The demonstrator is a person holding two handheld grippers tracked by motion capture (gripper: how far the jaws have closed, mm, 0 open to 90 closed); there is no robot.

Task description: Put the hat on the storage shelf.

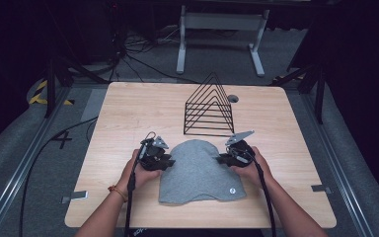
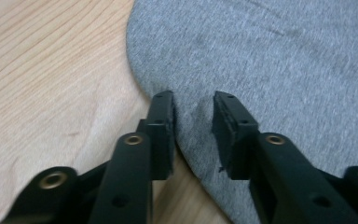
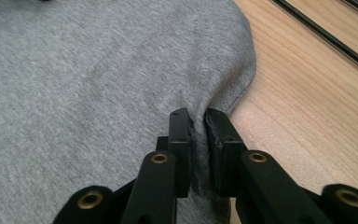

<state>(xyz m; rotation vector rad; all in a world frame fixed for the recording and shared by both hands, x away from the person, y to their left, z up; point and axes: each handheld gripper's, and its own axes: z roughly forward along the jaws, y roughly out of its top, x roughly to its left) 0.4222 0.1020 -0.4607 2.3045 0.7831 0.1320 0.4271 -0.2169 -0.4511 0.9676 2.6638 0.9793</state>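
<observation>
Nearest me, the grey beanie (image 1: 198,173) lies flat on the table (image 1: 128,113), straight hem toward my side and rounded crown pointing away, so its long axis runs from me toward the far edge. My two claws sit on opposite flanks of it, about level with each other. The left claw (image 1: 164,160) is at the beanie's left edge; in the left gripper view its jaws stand apart, one over bare wood and one over the knit, straddling the edge with nothing gripped. The right claw (image 3: 196,122) is clenched on a pinch of the right edge, the fabric puckering up between its jaws. I judge the left side is the one that wants closing next, since the cloth already lies between those jaws. Beyond the crown stands the black wire rack (image 1: 209,106), just clear of the beanie.
</observation>
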